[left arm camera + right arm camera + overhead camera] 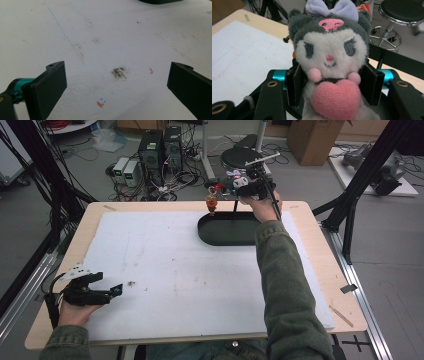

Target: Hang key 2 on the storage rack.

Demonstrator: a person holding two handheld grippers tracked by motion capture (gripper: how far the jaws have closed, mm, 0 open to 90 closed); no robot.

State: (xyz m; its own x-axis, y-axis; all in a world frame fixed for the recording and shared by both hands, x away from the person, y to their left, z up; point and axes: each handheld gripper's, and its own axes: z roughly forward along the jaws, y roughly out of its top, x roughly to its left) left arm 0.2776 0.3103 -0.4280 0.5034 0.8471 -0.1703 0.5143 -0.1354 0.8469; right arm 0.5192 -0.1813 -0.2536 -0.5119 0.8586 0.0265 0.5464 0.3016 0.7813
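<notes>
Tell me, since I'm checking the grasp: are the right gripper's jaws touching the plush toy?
Touching. In the right gripper view, both black jaws of the right gripper press into the sides of the plush toy.

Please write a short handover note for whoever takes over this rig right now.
Right gripper: shut on the plush toy, held above the far edge of the black tray.
Left gripper: open, holding nothing, low over the white mat at the near left.
Done: toy grasped and lifted.
Left: probably lowering the toy into the tray and releasing; it is not in the tray yet.
</notes>
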